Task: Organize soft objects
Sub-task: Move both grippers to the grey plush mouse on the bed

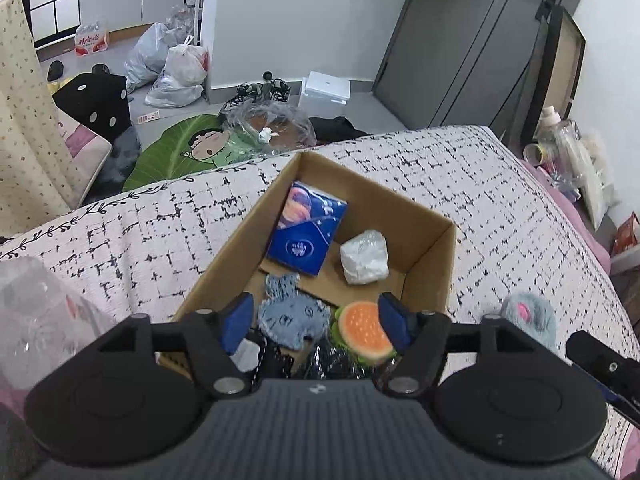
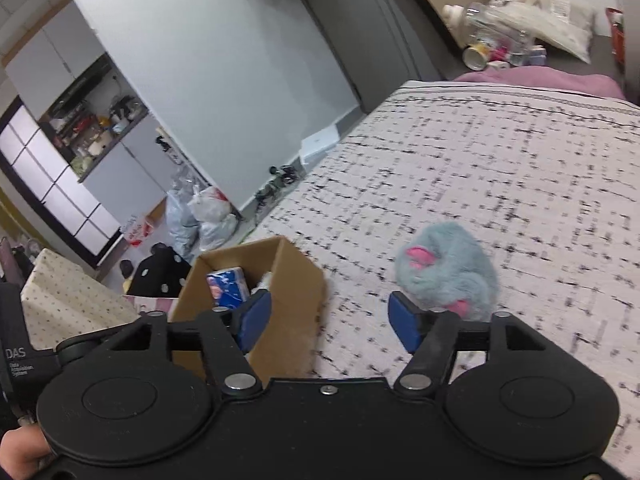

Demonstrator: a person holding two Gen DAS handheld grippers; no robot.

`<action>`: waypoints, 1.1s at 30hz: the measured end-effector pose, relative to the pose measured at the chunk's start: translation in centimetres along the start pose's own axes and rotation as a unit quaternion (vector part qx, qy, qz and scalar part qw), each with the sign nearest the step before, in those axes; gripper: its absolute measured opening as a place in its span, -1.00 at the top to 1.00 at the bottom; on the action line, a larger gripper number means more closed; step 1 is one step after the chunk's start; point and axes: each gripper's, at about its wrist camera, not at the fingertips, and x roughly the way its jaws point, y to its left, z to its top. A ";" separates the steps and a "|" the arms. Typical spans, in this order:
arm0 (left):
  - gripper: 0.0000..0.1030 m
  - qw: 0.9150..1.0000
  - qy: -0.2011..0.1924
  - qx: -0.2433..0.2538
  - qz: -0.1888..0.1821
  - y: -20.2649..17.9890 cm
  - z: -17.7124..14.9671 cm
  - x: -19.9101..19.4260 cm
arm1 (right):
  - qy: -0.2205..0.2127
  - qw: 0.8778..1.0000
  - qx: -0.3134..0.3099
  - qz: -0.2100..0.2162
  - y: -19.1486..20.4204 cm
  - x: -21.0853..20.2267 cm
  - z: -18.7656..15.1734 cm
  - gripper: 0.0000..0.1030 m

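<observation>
An open cardboard box [image 1: 432,248] stands on the bed. Inside lie a blue tissue pack [image 1: 306,232], a white wrapped wad [image 1: 364,256], a blue-grey plush [image 1: 292,316] and an orange burger toy [image 1: 364,332]. My left gripper [image 1: 316,322] hovers open over the box's near end, the plush and burger below its blue pads, nothing gripped. A fluffy grey toy with pink ears [image 2: 448,272] lies on the cover right of the box [image 2: 288,280]. My right gripper [image 2: 329,320] is open and empty, its right finger just short of that toy.
The bed has a white cover with black dashes [image 2: 500,168]. Clear plastic [image 1: 36,316] lies at the left. Beyond the bed's edge are a green leaf rug [image 1: 176,152], filled plastic bags [image 1: 176,68] and a dark door [image 1: 472,40]. Bottles and clutter [image 2: 504,40] sit past the bed's far end.
</observation>
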 end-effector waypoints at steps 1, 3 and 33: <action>-0.41 1.000 0.000 0.002 0.001 -0.2 -0.1 -0.2 | 0.000 1.000 0.000 -0.002 -0.2 -0.2 0.1 -0.28; -0.44 1.000 -0.002 0.007 0.003 -0.6 -0.2 -0.6 | -0.001 1.000 0.001 -0.006 -0.5 -0.6 0.2 -0.29; -0.66 0.997 -0.006 0.079 0.008 -10.2 -1.6 -0.9 | -0.011 0.994 0.102 -0.030 -7.4 0.3 2.1 -0.87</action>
